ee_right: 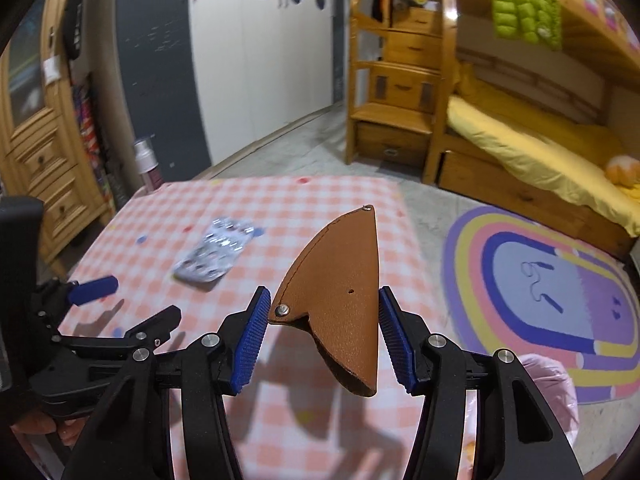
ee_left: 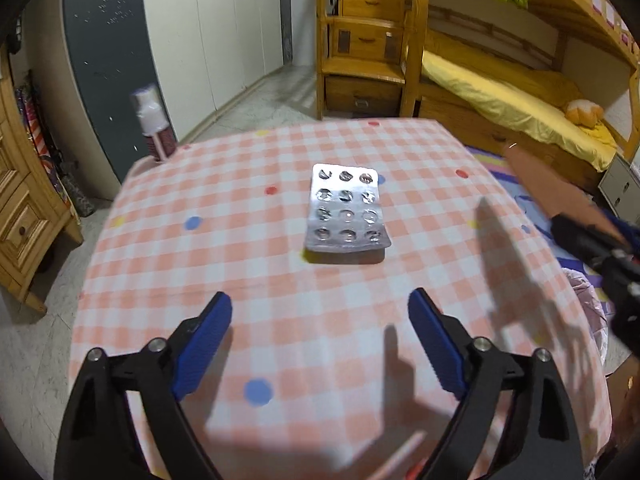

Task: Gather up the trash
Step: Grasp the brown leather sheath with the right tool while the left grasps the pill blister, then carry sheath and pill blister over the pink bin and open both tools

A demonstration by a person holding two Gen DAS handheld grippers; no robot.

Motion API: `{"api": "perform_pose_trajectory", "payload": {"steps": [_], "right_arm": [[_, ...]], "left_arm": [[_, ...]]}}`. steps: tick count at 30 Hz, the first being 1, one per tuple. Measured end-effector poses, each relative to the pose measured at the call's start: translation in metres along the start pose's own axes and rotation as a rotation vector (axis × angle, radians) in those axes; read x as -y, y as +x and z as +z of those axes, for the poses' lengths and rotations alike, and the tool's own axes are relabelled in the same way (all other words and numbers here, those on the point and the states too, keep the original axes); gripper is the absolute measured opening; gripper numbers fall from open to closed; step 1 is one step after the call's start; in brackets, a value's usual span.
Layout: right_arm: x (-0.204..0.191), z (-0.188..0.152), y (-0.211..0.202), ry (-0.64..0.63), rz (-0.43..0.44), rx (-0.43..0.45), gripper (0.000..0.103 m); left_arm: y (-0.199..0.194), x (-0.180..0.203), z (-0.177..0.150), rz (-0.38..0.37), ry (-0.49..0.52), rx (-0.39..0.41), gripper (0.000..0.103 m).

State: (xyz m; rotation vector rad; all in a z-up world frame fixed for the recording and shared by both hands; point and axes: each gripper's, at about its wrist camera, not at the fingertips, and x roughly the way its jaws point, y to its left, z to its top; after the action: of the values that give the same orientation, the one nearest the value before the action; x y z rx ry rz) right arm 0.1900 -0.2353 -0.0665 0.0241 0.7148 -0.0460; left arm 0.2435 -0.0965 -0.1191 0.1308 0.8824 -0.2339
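Observation:
A silver blister pack with emptied pockets lies flat on the pink checked tablecloth; it also shows in the right wrist view. My left gripper is open and empty, just short of the pack, above the cloth. My right gripper is shut on a brown leather pouch, held above the table's right side. The pouch and right gripper show at the right edge of the left wrist view. The left gripper shows at the left of the right wrist view.
A white-capped spray bottle stands at the table's far left corner. A pink plastic bag sits by the table's right side, over a rainbow rug. A wooden bunk bed and a wooden cabinet flank the table.

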Motion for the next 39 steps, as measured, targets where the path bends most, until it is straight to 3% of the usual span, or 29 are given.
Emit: {"api": "perform_pose_trajectory", "payload": {"steps": [10, 11, 13, 18, 21, 24, 29, 35, 39], "right_arm": [[0.033, 0.0, 0.006, 0.143, 0.042, -0.041, 0.055], [0.034, 0.0, 0.006, 0.144, 0.041, -0.042, 0.055], [0.036, -0.001, 0.007, 0.143, 0.039, -0.044, 0.055], [0.037, -0.002, 0.006, 0.152, 0.044, -0.048, 0.055], [0.036, -0.003, 0.003, 0.147, 0.047, -0.043, 0.055], [0.036, -0.005, -0.002, 0.139, 0.052, -0.033, 0.055], [0.032, -0.008, -0.011, 0.13, 0.065, -0.01, 0.055], [0.027, -0.007, -0.041, 0.113, 0.096, 0.093, 0.055], [0.032, -0.01, -0.068, 0.13, 0.105, 0.153, 0.055]], "left_arm": [[0.038, 0.009, 0.028, -0.041, 0.005, -0.039, 0.075], [0.039, 0.007, 0.03, -0.038, 0.003, -0.038, 0.072], [0.042, 0.006, 0.035, -0.01, 0.005, -0.034, 0.056], [0.037, 0.012, 0.031, 0.02, 0.068, -0.03, 0.056], [0.033, 0.011, 0.028, -0.003, 0.058, -0.039, 0.055], [0.016, 0.006, 0.024, -0.037, 0.03, -0.026, 0.055], [-0.035, 0.005, 0.009, -0.086, -0.005, 0.07, 0.055], [-0.094, 0.017, -0.01, -0.06, 0.036, 0.219, 0.055], [-0.107, 0.03, -0.01, -0.098, 0.054, 0.235, 0.055]]}}
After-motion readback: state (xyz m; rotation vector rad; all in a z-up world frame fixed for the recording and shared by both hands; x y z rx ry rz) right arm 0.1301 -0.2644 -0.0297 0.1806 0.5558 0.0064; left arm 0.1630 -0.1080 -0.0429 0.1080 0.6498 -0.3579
